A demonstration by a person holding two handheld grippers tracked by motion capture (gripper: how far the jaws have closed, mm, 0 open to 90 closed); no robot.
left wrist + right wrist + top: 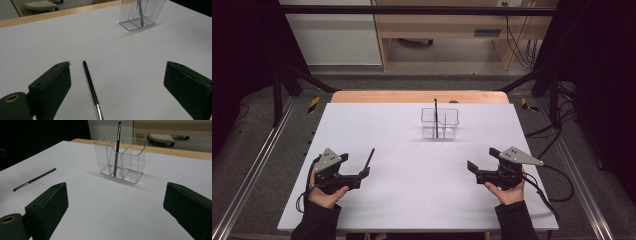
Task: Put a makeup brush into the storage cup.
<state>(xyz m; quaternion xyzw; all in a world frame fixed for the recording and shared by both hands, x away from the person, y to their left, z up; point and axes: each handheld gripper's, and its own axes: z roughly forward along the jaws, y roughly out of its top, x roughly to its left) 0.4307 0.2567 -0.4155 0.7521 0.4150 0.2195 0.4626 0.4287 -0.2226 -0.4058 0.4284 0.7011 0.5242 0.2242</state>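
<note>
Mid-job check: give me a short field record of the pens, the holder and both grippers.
loose pen: lying flat on the white table, between the left gripper's open jaws, untouched
clear holder: upright at the far middle, with compartments
standing pen: upright in the holder, leaning on a divider
left gripper: open, low at the loose pen
right gripper: open, nothing between the jaws, facing the holder

Both claws, left (pixel 362 172) and right (pixel 473 166), are black, topped by grey three-cornered plates. Black cables trail behind. Sleeves are dark.
</note>
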